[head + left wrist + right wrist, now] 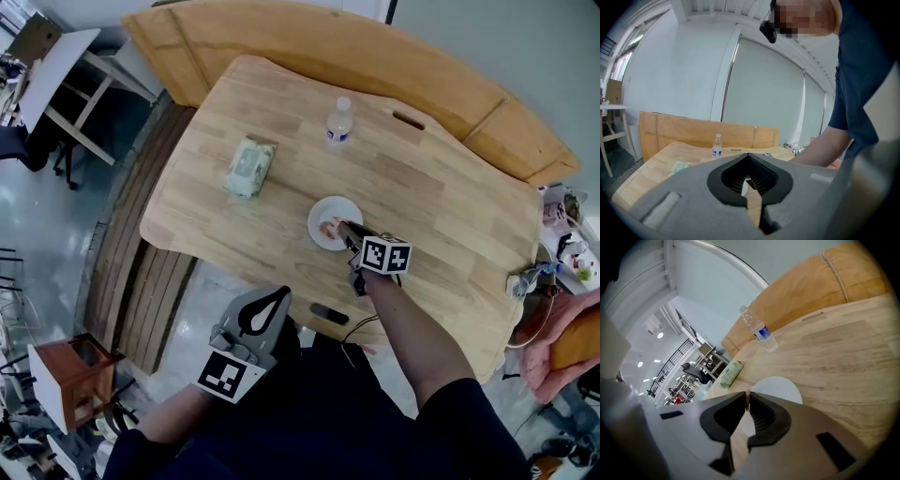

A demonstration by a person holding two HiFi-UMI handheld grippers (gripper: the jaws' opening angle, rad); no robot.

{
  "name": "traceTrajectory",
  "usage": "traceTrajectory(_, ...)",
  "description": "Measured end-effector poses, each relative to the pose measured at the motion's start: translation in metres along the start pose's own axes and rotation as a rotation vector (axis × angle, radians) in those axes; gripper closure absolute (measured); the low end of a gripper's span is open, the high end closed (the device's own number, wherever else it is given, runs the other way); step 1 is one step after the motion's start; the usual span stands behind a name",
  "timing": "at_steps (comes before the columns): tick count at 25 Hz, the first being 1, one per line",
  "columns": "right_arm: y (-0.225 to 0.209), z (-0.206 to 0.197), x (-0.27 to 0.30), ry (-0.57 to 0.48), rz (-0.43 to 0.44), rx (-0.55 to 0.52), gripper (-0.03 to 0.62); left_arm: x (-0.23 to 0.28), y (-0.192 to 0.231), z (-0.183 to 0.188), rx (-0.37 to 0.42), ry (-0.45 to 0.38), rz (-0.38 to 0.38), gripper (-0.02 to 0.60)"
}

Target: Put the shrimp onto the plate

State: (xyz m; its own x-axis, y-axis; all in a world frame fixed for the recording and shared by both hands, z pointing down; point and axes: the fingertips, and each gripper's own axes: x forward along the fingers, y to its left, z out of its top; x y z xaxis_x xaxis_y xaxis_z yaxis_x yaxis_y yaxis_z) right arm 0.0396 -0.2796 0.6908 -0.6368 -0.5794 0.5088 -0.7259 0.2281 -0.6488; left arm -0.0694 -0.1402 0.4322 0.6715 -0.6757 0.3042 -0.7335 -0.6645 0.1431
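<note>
A small white plate (323, 214) sits near the middle of the wooden table (441, 206). The pink-orange shrimp (329, 226) is over the plate, at the tips of my right gripper (343, 228). In the right gripper view the jaws (746, 394) are nearly together, with a thin pink sliver of shrimp (747, 396) pinched between the tips, and the plate (780, 387) lies just beyond. My left gripper (272, 298) hangs off the table's near edge with nothing in it. In its own view its jaws (747, 156) meet at the tips.
A water bottle (339, 120) stands at the table's far side, and a green wipes pack (248, 166) lies to the plate's left. Small items (534, 277) sit at the right edge beside another person's hand (562, 342). A wooden bench back (375, 56) curves behind.
</note>
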Motion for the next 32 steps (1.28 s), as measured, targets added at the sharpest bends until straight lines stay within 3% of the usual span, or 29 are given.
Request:
traceTrajectory(11,-0.022,0.005,0.032,0.062,-0.032,0.070,0.557,0.005,0.001,0.012,0.008,-0.014,-0.008,0.577)
traceTrajectory(16,-0.027,0.003,0.045,0.129,-0.065,0.015,0.556,0.007,0.004,0.010,0.001,-0.001,0.001,0.577)
traceTrajectory(32,-0.032,0.002,0.058,0.221,-0.104,0.000,0.554,0.008,0.006,0.010,-0.017,0.009,0.015,0.577)
